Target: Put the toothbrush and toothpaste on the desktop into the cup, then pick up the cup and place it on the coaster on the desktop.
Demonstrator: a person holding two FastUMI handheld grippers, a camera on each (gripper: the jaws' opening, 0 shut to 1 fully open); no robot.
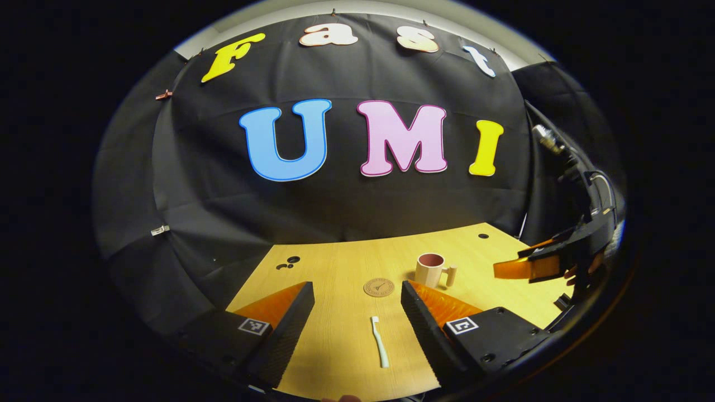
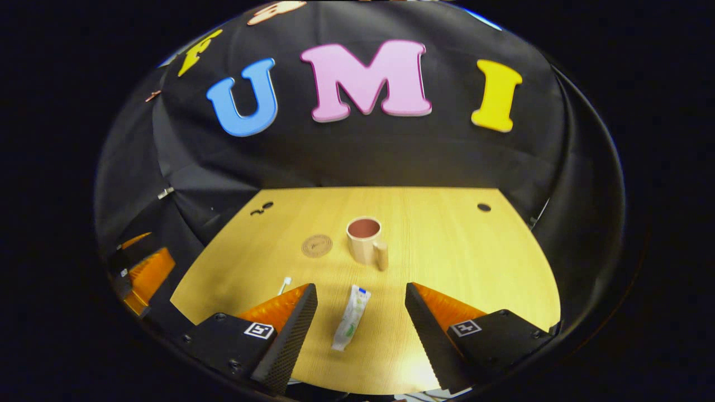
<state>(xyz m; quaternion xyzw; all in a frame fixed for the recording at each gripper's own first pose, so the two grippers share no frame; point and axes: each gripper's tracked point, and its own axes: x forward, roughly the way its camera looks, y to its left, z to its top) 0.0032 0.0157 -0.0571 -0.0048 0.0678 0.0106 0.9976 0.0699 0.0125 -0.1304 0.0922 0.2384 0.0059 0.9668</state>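
White toothbrush [image 1: 380,341] and toothpaste [image 2: 351,317] lie flat; cup [image 2: 365,239] upright beside coaster [image 2: 317,245].

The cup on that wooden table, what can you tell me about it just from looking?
The cup is a small beige mug with a reddish-brown inside and a thick, straight, peg-like handle on one side. It looks like matte ceramic or plastic. It stands upright on the desktop, apparently empty, with nothing touching it. The round coaster lies beside it, a little apart. The toothpaste and the toothbrush lie on the desktop nearer the cameras, each between an open gripper's fingers.
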